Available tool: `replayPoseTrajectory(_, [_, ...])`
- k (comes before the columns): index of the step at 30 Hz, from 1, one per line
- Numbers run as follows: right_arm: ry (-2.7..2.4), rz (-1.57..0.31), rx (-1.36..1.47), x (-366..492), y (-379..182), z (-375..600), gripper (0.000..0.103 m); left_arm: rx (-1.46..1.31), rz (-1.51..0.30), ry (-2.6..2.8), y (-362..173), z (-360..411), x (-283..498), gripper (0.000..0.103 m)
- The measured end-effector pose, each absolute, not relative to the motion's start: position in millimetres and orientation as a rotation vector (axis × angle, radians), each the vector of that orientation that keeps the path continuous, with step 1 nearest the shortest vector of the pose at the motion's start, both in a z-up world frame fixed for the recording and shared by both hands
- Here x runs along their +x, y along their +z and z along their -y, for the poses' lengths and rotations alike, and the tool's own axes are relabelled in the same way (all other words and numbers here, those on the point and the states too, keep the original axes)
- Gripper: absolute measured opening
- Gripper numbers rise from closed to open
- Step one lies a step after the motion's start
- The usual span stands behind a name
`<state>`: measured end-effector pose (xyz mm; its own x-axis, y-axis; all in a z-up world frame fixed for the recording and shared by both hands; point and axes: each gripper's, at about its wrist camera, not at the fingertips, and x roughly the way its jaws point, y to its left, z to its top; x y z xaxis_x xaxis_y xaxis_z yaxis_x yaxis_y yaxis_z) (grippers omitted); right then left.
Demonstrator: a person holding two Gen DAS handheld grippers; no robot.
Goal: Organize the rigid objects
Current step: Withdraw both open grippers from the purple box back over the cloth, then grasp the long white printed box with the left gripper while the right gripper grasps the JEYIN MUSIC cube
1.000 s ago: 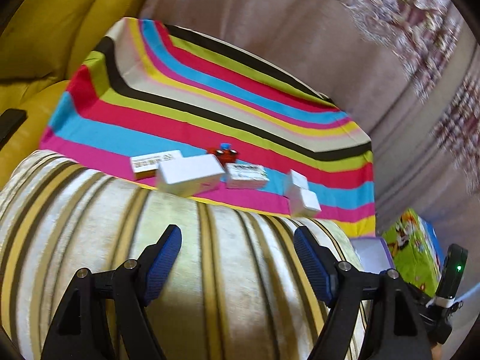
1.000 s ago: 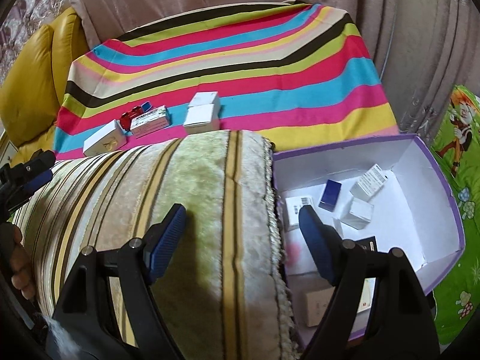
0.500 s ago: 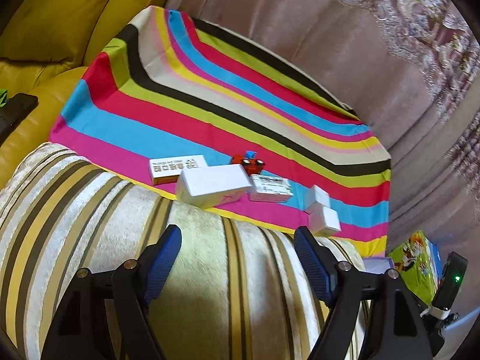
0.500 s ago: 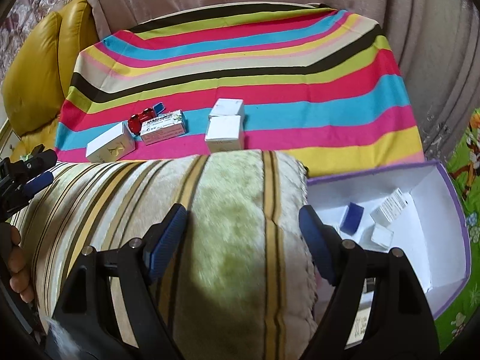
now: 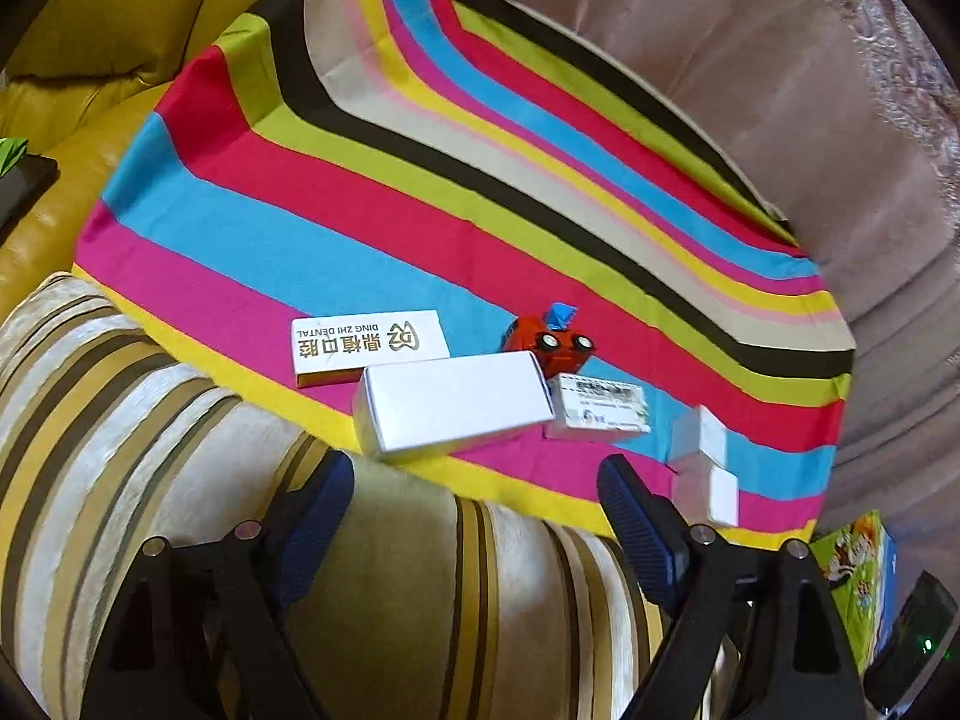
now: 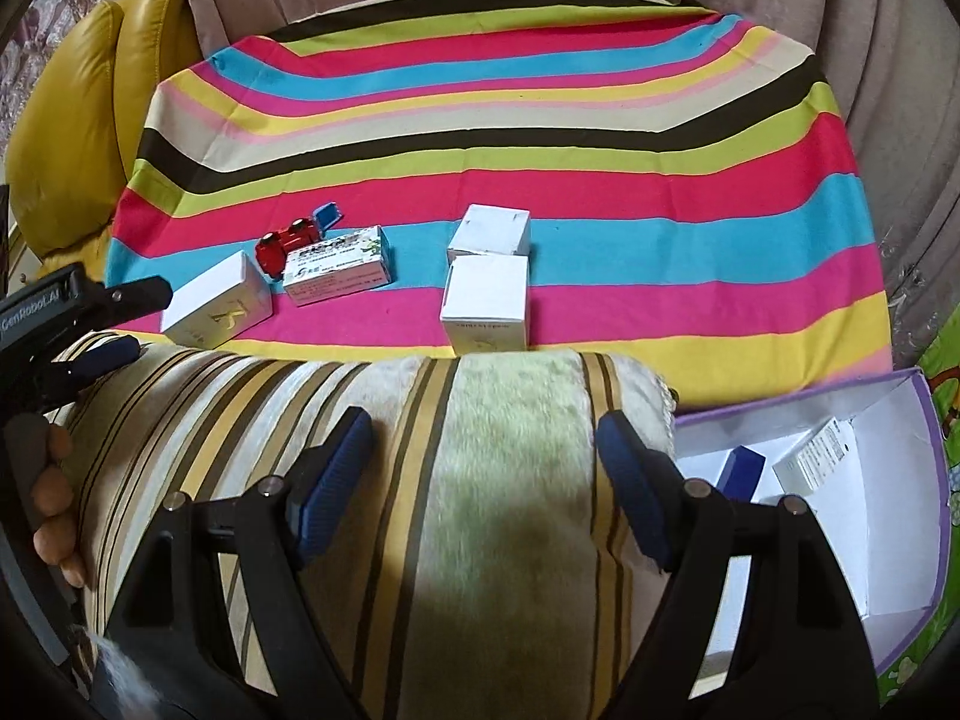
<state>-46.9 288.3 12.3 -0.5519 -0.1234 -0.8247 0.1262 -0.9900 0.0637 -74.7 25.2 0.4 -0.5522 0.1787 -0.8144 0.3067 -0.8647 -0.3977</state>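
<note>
Several boxes lie near the front edge of a striped cloth point(image 5: 420, 180). In the left wrist view: a flat box with dental lettering point(image 5: 369, 345), a long white box point(image 5: 453, 402), a red toy car point(image 5: 549, 345), a printed box point(image 5: 600, 408) and two small white boxes point(image 5: 702, 468). In the right wrist view: the long white box point(image 6: 219, 306), the car point(image 6: 288, 240), the printed box point(image 6: 339, 264) and the two small white boxes point(image 6: 489, 276). My left gripper point(image 5: 474, 516) is open and empty over a striped cushion. My right gripper point(image 6: 483, 480) is open and empty over the same cushion.
A purple-rimmed white storage box point(image 6: 924, 480) holding several small boxes sits at the right, below the cushion point(image 6: 480, 510). A yellow leather seat point(image 5: 90, 60) is at the left. The left gripper point(image 6: 78, 300) and a hand show in the right wrist view.
Both grippers have moved forward towards the cloth, so the boxes look nearer and larger. The storage box has slid towards the right edge of the right wrist view. Both grippers stay open.
</note>
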Motion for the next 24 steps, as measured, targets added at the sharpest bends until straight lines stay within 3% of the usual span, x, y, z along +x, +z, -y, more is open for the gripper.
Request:
replayPoseTrajectory(13, [-2.662,-0.08,1.435,-73,2,-277,0.08,1.498,-0.721,-2.42,-16,-38,-111,0.098])
replayPoseTrajectory(20, [-2.657,-0.136,1.457,-86,-3,-271,0.08,1.547,-0.706,-2.335,-27,-37,-127,0.098])
replayPoseTrajectory(24, [-2.654,-0.169,1.469,-94,-5,-267,0.08,1.581,-0.657,-2.312,-34,-37,-132,0.092])
